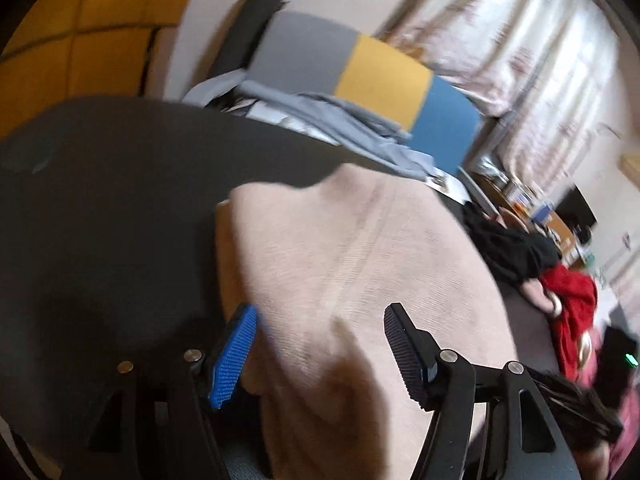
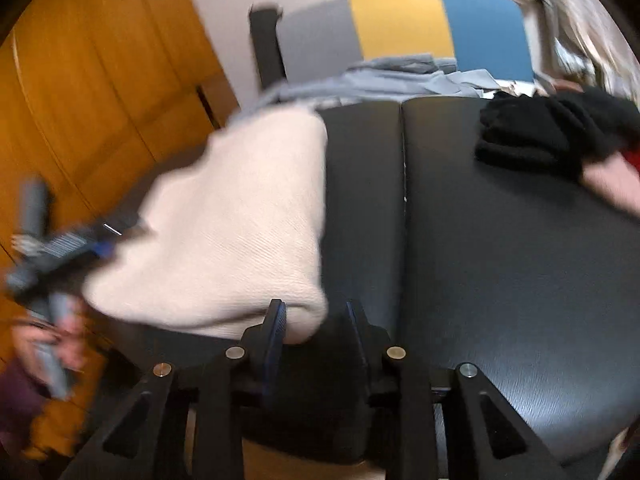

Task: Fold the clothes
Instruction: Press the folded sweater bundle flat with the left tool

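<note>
A cream knit sweater lies folded on the black table. In the left wrist view my left gripper is open just above its near end, with the knit spread between the blue pad and the black pad. In the right wrist view the sweater lies left of the table's seam. Its near right corner sits between the fingers of my right gripper, which stands open; the cloth touches only the left finger. The left gripper shows blurred at the sweater's left edge, held by a hand.
A pile of clothes sits at the table's right end: a black garment and a red one. A grey-blue garment lies along the far edge before a grey, yellow and blue panel. A wooden door stands left.
</note>
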